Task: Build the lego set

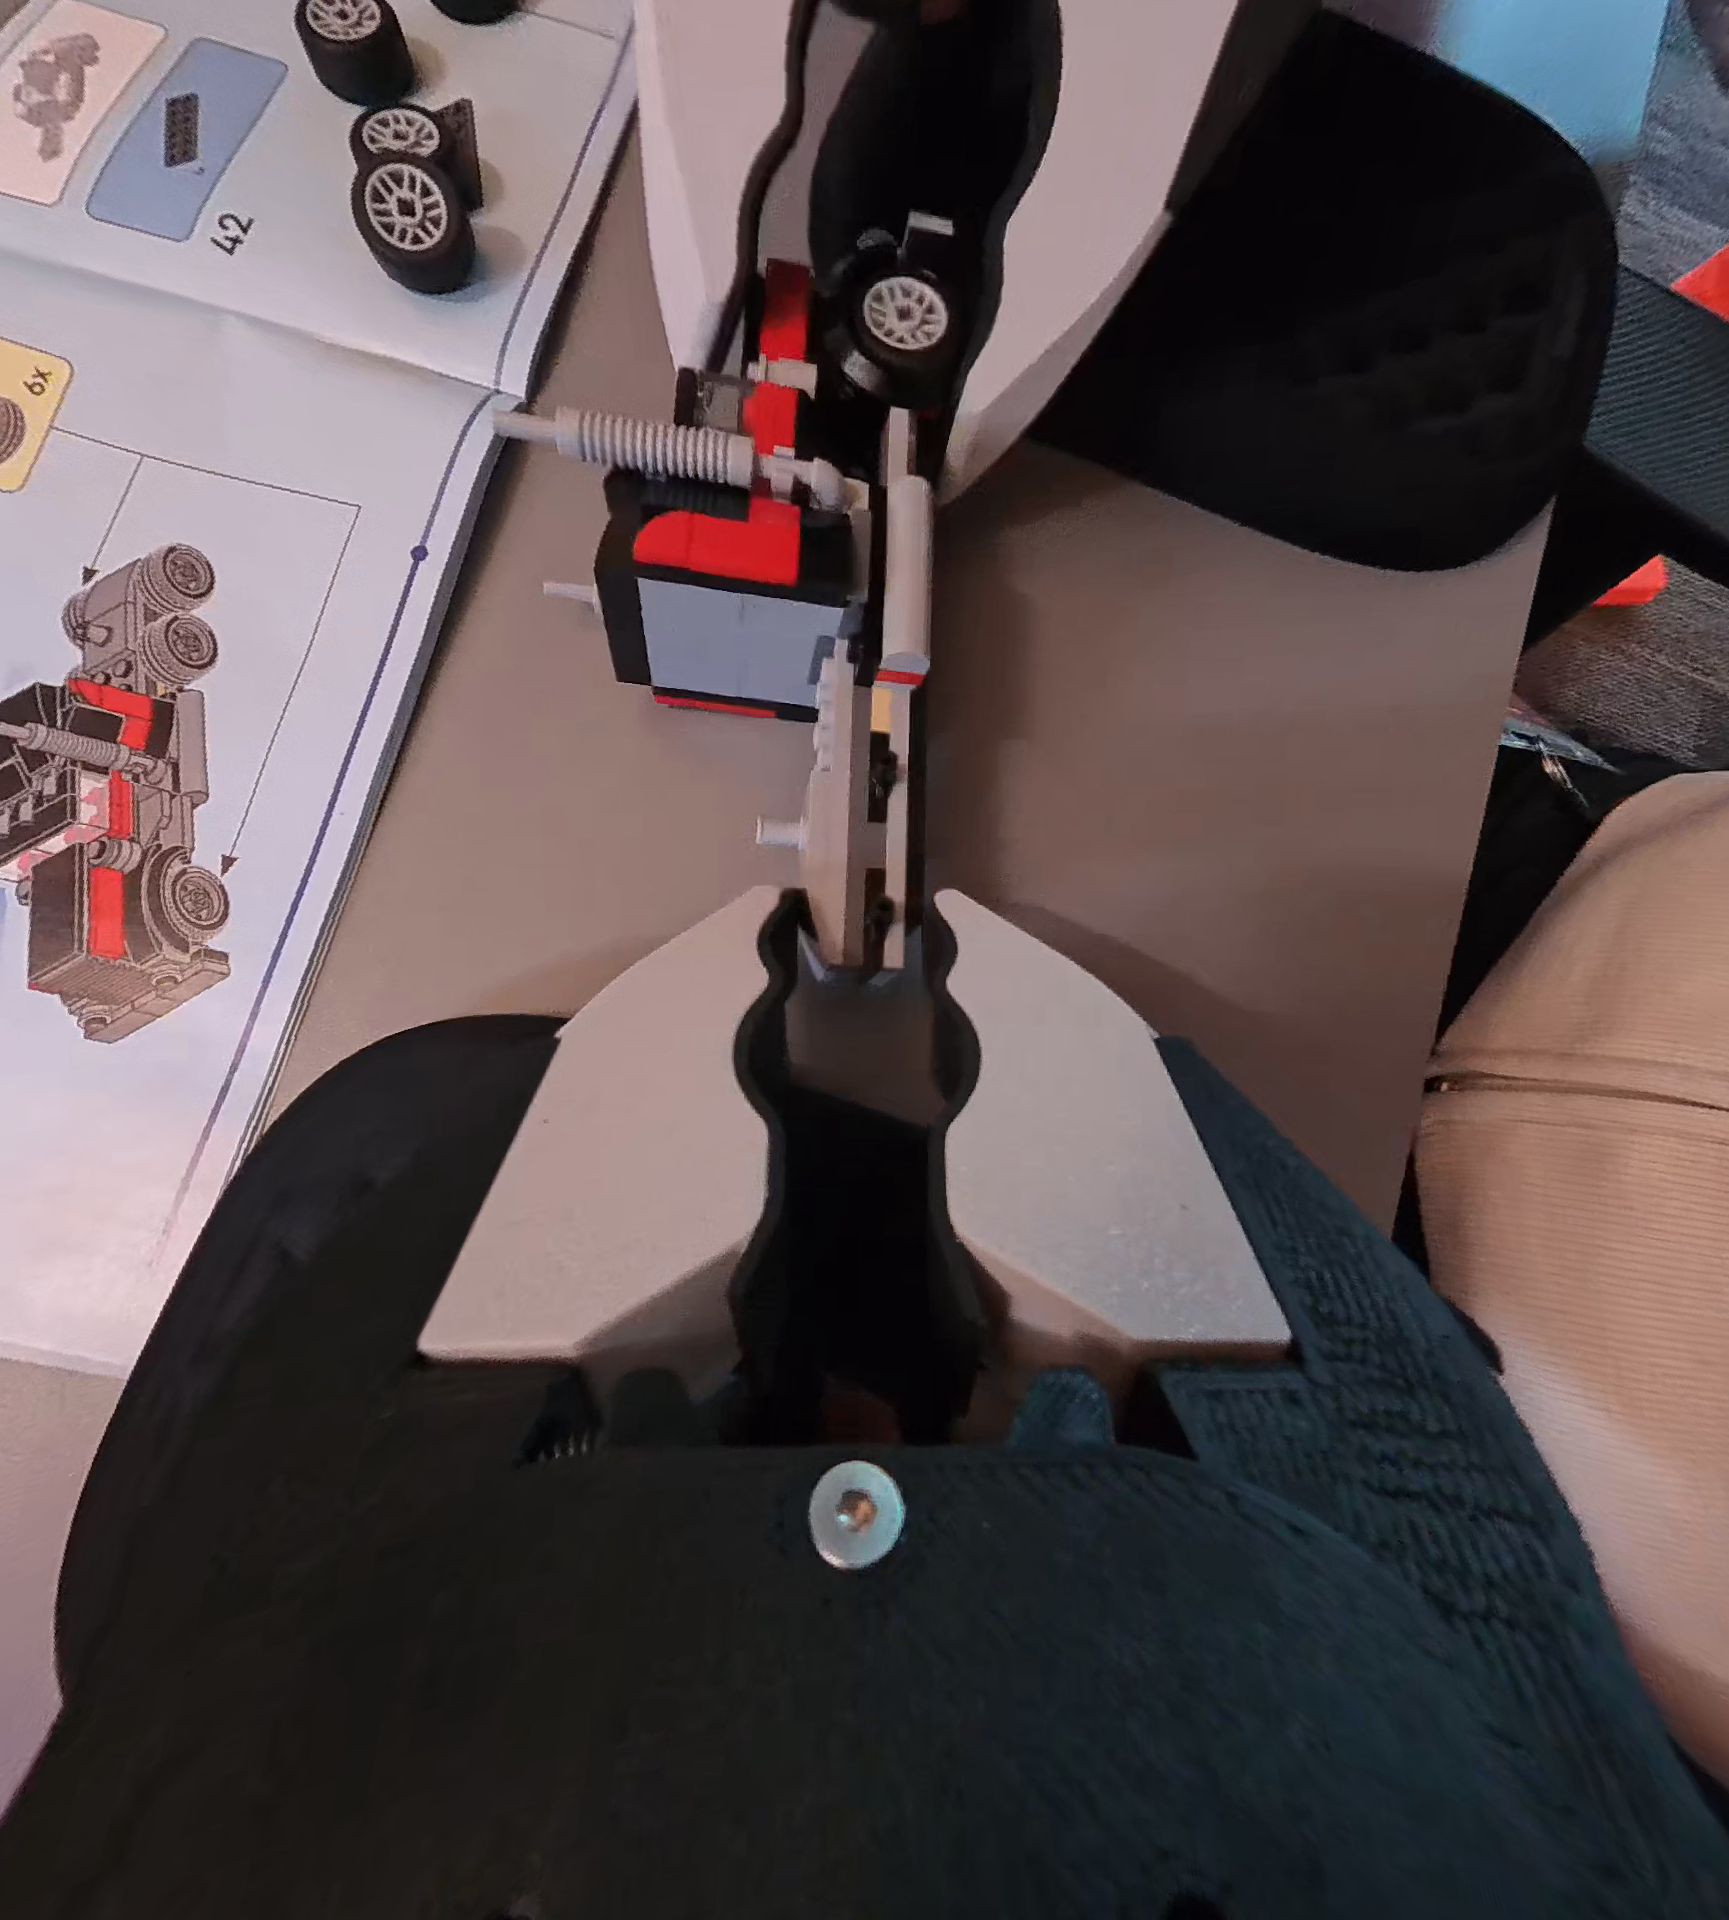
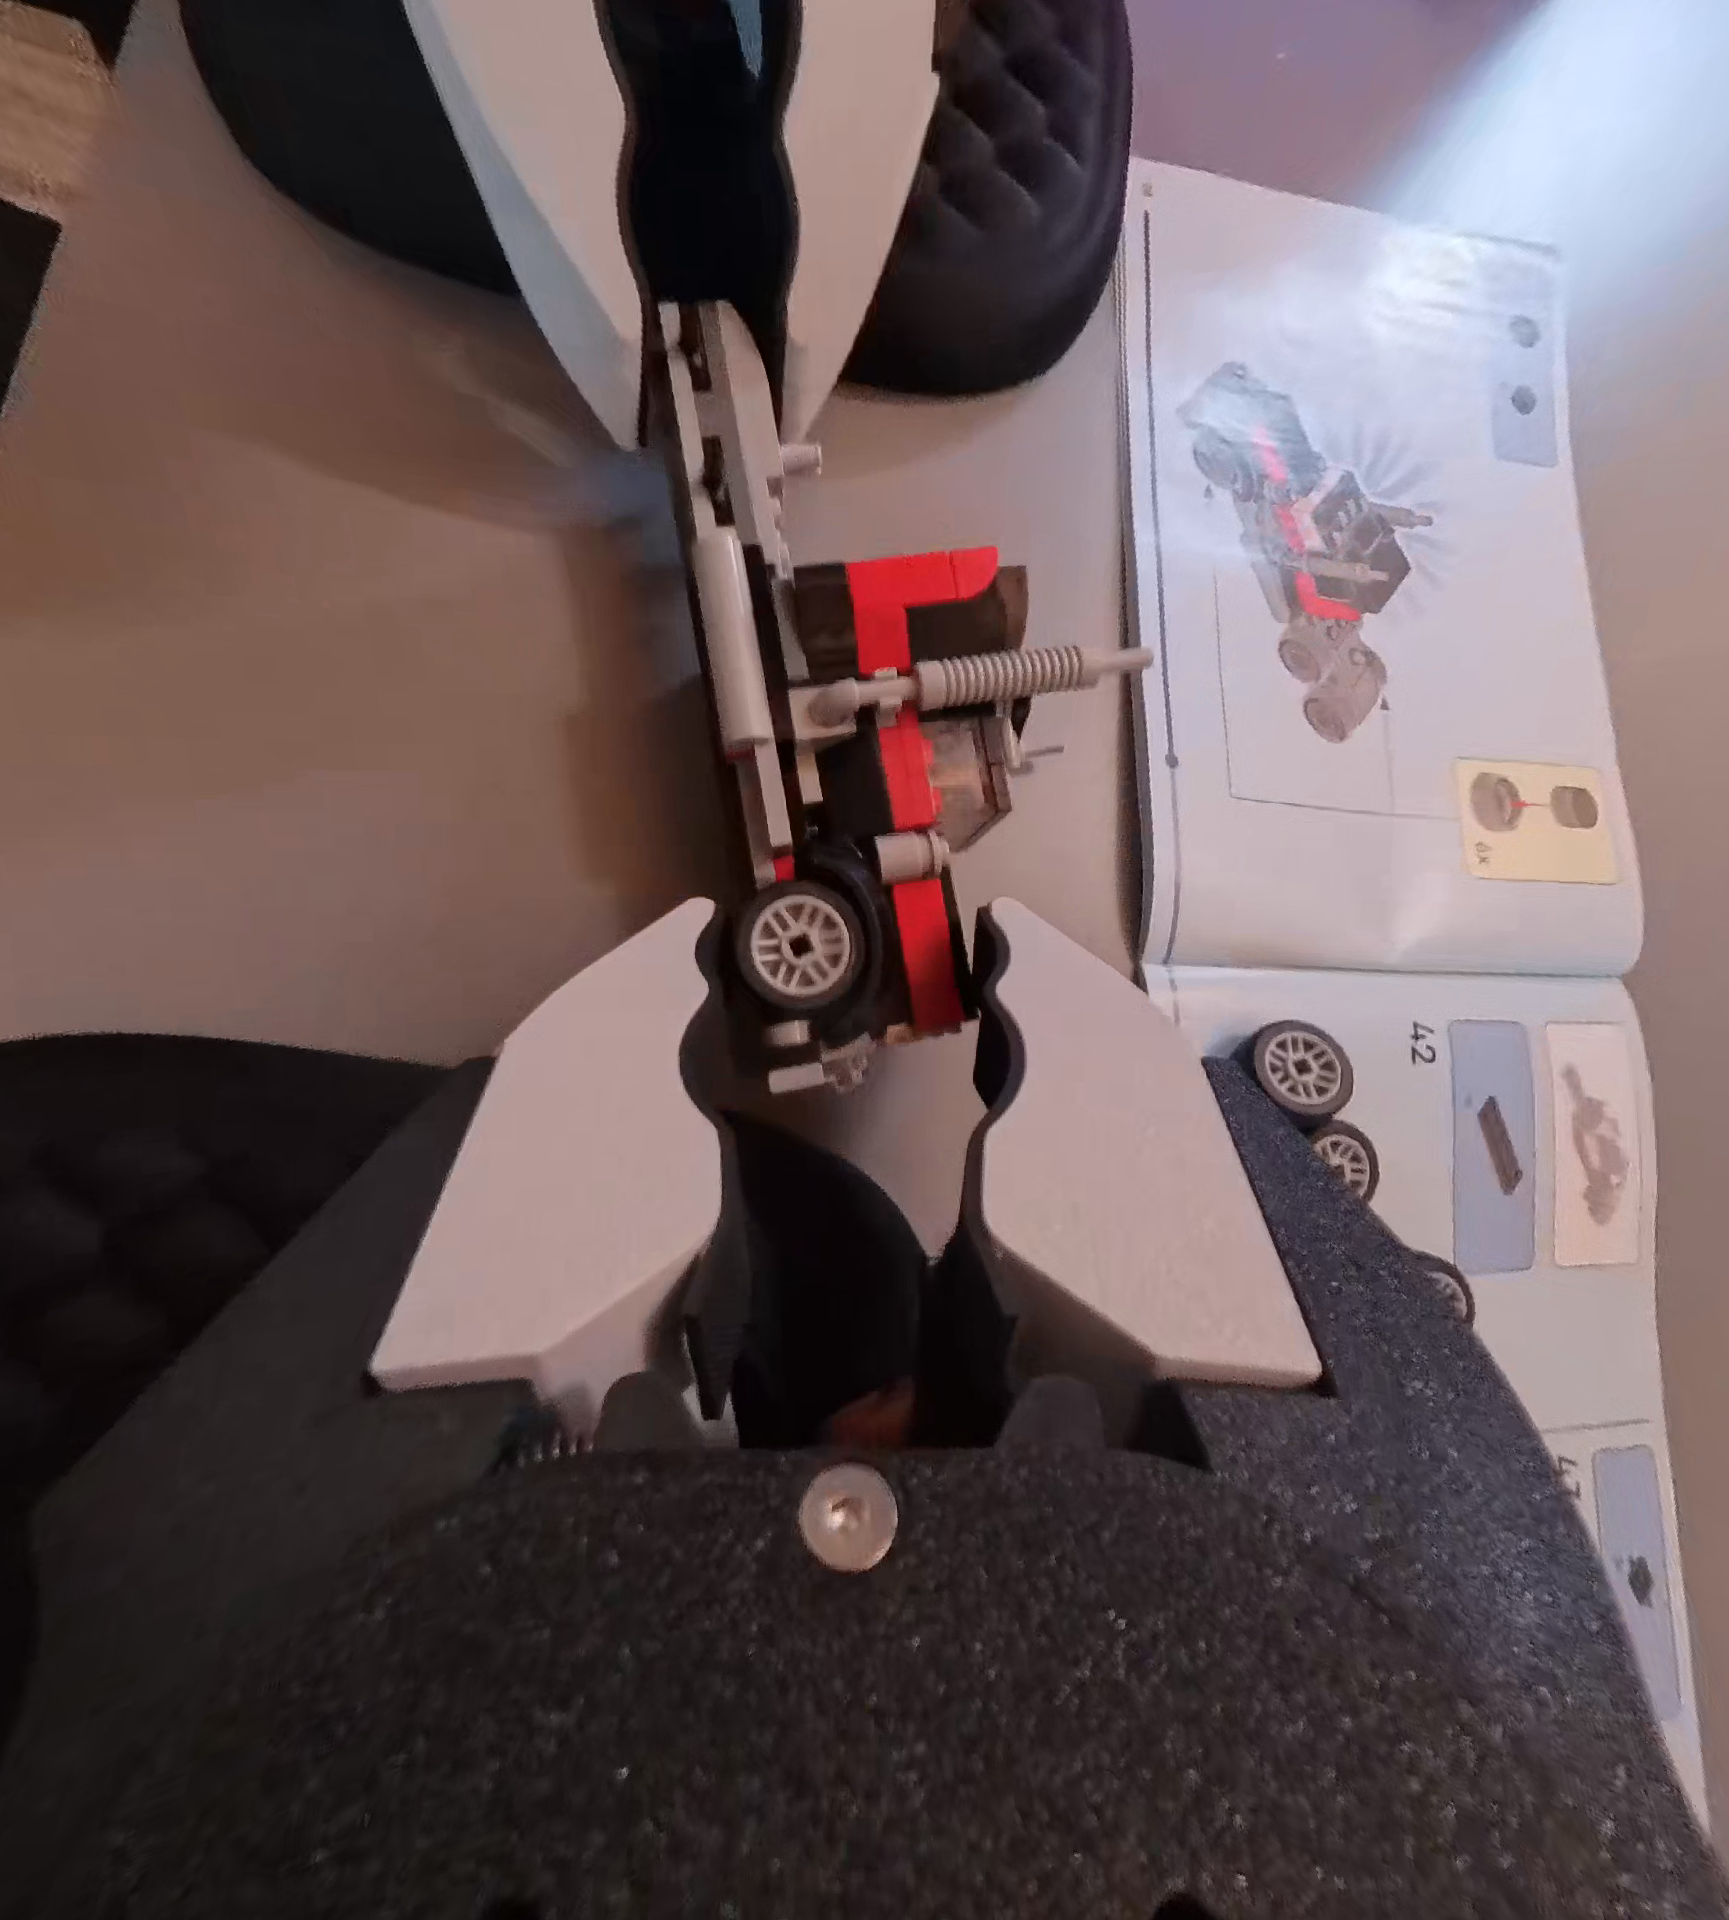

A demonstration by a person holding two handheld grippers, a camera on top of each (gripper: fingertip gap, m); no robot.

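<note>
A black, red and grey lego truck (image 1: pixel 735 603) is held in the air between both grippers, turned on its side. My left gripper (image 1: pixel 855 914) is shut on the thin grey rear end of its chassis. My right gripper (image 2: pixel 855 925) is shut on the truck's front end (image 2: pixel 901 935), where one grey-spoked wheel (image 2: pixel 798 945) is fitted. Each gripper also shows at the top of the other's view: the right one in the left wrist view (image 1: pixel 839 343), the left one in the right wrist view (image 2: pixel 720 416). A grey ribbed exhaust pipe (image 1: pixel 652 442) sticks out sideways.
The open instruction booklet (image 1: pixel 112 727) lies on the beige table (image 1: pixel 1203 727) beside the truck; it also shows in the right wrist view (image 2: pixel 1359 623). Loose wheels (image 1: pixel 413 218) rest on its page (image 2: pixel 1301 1070). The table edge (image 1: pixel 1494 831) and a person's beige clothing (image 1: pixel 1618 1195) are at the right. Left tips to right tips: about 9 centimetres.
</note>
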